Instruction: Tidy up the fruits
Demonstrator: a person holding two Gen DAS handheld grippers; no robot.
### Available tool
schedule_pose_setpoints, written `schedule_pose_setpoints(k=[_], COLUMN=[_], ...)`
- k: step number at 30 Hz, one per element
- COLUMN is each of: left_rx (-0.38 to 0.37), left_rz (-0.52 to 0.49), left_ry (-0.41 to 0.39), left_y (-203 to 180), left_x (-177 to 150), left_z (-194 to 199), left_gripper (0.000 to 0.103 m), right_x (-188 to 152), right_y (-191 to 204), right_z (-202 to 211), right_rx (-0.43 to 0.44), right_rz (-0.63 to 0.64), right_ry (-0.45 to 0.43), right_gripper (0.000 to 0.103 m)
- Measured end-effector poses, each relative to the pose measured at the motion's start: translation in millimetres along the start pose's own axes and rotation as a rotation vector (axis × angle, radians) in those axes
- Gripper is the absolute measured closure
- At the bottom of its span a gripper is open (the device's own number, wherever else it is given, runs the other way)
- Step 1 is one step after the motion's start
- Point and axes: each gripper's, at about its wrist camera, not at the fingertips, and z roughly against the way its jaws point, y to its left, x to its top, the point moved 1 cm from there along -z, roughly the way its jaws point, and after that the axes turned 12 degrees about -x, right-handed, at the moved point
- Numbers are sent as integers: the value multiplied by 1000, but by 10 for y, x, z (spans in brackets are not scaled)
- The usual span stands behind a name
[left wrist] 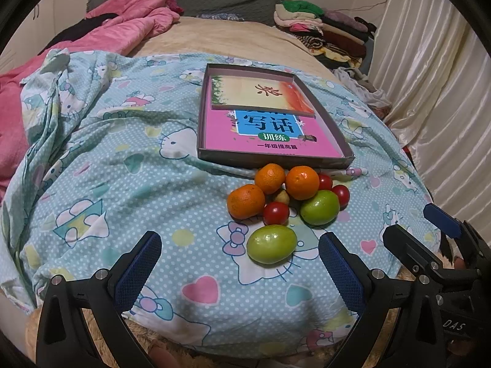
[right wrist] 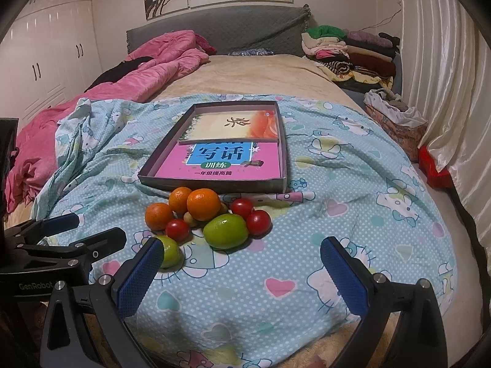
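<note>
- Three round orange tangerines [left wrist: 270, 178], three small red cherry tomatoes [left wrist: 276, 213] and two smooth green oval fruits [left wrist: 272, 244] sit clustered on the pale-blue cartoon-print quilt [left wrist: 122, 159], just in front of the shallow grey cardboard tray [left wrist: 273, 157].
- A small yellowish fruit [left wrist: 282, 197] peeks out between them.
- The nearer green fruit's long axis runs left to right.
- The left gripper [left wrist: 239, 271] hovers with fingers spread wide, empty.
- The right gripper [right wrist: 242, 273] is likewise spread and holds nothing.
</note>
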Motion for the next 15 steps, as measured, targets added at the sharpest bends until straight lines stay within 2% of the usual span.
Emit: schedule_pose_setpoints(k=[15], left_rx=[-6], left_rz=[-3], left_ry=[7], left_y=[4], left_x=[1], left_z=[-31], left_gripper=[1], right_x=[6], right_y=[-17], right_z=[-67], right_rx=[1], right_rz=[-12], right_ry=[22], right_gripper=[0])
